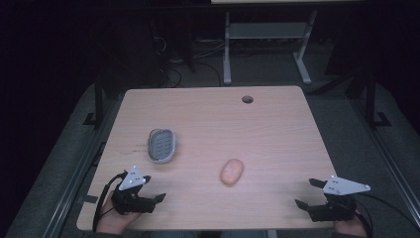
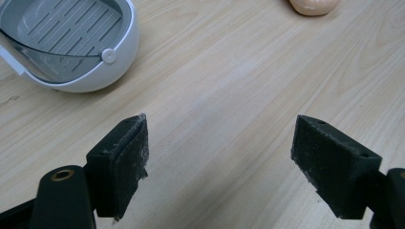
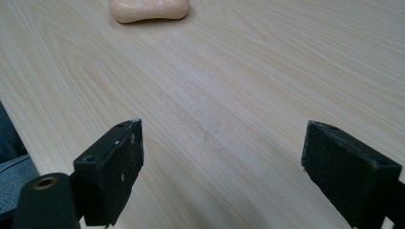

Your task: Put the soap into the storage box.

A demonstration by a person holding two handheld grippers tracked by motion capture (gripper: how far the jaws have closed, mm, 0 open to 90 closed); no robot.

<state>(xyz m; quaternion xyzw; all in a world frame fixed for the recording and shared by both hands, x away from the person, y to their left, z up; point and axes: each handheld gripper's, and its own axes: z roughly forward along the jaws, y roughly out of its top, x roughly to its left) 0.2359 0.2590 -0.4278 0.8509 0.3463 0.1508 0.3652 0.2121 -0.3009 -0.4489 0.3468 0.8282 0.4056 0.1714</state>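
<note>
A white soap dish [image 1: 161, 145] with a grey slatted insert lies on the left half of the wooden table [image 1: 257, 134]. Right of it, nearer the front, rests an orange bar of soap [image 1: 232, 171]. My left gripper [image 1: 153, 187] stands open at the front left corner, empty, pointing toward the soap. In the left gripper view the dish [image 2: 67, 43] is at top left and the soap [image 2: 313, 5] at the top edge, beyond the open gripper [image 2: 219, 152]. My right gripper [image 1: 307, 193] is open and empty at the front right. The right gripper view shows the soap [image 3: 148, 9] far ahead of the gripper [image 3: 222, 157].
A round cable hole [image 1: 247, 99] sits near the table's far edge. Behind the table are the white legs of another desk [image 1: 227, 49] and cables on a dark floor. Bare wood lies between both grippers and the soap.
</note>
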